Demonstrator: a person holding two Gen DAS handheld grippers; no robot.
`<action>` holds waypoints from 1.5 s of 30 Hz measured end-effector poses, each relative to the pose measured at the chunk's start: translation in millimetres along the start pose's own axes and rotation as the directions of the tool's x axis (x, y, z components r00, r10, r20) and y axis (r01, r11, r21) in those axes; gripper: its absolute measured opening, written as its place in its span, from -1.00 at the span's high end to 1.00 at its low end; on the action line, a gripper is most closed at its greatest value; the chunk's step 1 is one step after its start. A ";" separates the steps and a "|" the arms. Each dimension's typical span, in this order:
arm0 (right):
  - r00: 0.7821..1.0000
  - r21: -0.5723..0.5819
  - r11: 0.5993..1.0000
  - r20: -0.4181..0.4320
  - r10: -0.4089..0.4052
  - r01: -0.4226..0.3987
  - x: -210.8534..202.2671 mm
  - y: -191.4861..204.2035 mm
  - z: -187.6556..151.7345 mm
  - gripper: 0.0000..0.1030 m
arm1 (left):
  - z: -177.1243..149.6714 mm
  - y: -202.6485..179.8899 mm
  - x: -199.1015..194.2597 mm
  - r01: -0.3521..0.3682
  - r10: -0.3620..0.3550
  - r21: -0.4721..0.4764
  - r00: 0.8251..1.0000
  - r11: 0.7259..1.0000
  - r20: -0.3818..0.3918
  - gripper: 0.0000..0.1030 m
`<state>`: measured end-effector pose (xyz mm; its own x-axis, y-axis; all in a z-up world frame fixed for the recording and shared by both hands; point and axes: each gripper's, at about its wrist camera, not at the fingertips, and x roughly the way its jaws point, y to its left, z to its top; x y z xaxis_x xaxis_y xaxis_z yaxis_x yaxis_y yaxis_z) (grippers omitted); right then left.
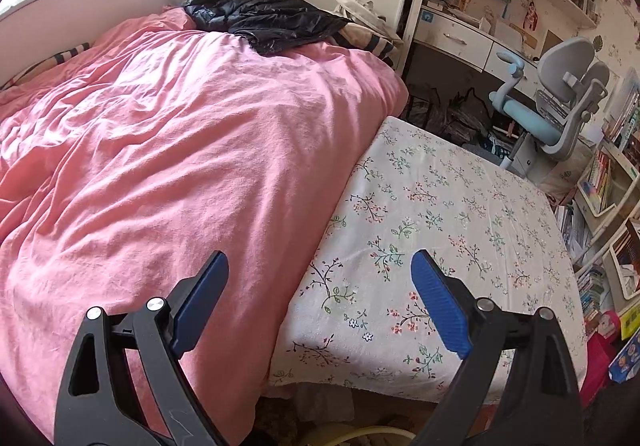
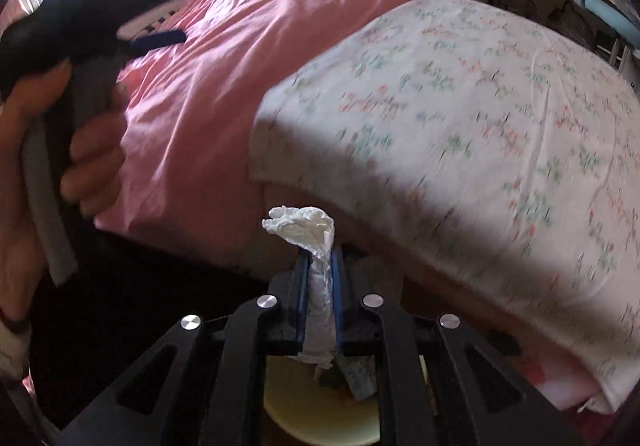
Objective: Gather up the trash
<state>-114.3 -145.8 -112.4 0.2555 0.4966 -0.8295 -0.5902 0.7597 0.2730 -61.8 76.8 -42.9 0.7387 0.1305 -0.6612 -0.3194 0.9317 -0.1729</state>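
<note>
Tissue (image 2: 318, 266), crumpled, clamped upright between the pads of the right hand-held gripper (image 2: 320, 266), right above a pale bin (image 2: 320, 414) beside the bed (image 2: 440, 94), likely for dropping in. Left hand-held gripper (image 1: 320, 302) spread apart, empty, hovering over the pink blanket (image 1: 160, 134).

1. Rumpled pink cotton duvet (image 1: 168, 150) covering most of the bed.
2. White floral-print sheet (image 1: 452, 214) beside the duvet.
3. Black quilted jacket (image 1: 264, 20) lying at the duvet's far end.
4. Grey-and-blue desk chair (image 1: 560, 106) near shelves.
</note>
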 end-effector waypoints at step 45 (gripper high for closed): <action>0.517 0.286 0.743 0.568 -0.640 0.605 -143.4 -45.5 35.6 -0.85 | -9.4 -51.5 -89.5 0.099 -0.121 0.123 0.975 0.987 0.188 -0.86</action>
<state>-96.8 -236.6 11.4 0.9452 0.0086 -0.3265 -0.0642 0.9850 -0.1599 -117.0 14.0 18.4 0.8702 0.0777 -0.4866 -0.1688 0.9747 -0.1463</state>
